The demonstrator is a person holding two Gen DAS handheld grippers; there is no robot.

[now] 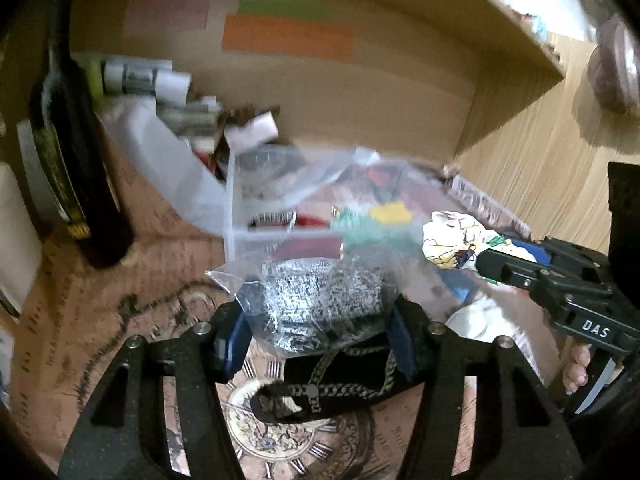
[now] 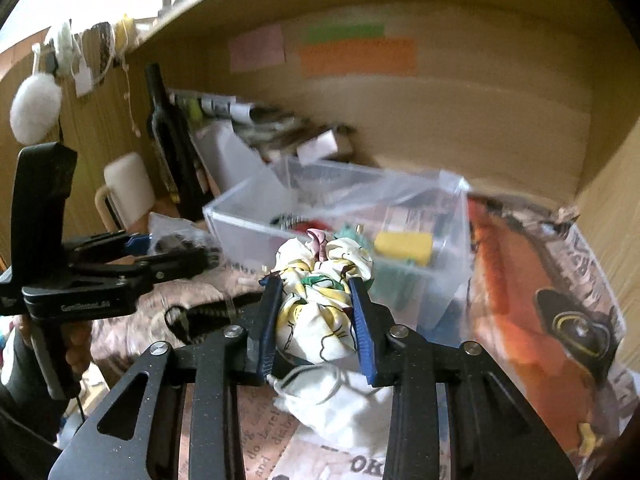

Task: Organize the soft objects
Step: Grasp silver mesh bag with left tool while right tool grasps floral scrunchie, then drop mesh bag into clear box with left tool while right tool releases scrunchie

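My left gripper (image 1: 320,312) is shut on a clear plastic bag holding a silver metal scourer (image 1: 320,292), held above the table in front of a clear plastic box (image 1: 240,236). My right gripper (image 2: 316,300) is shut on a white floral scrunchie (image 2: 320,296), just before the same box (image 2: 248,224). The box holds a yellow sponge (image 2: 404,244) and green and red items. The right gripper also shows in the left wrist view (image 1: 492,264), and the left gripper in the right wrist view (image 2: 168,256).
A black belt with a chain (image 1: 344,380) and a white cloth pouch (image 2: 340,400) lie on the printed tablecloth (image 1: 100,320). A dark bottle (image 2: 172,144), tubes and a white mug (image 2: 128,192) stand at the back left. Wooden shelf walls (image 2: 480,120) enclose the space.
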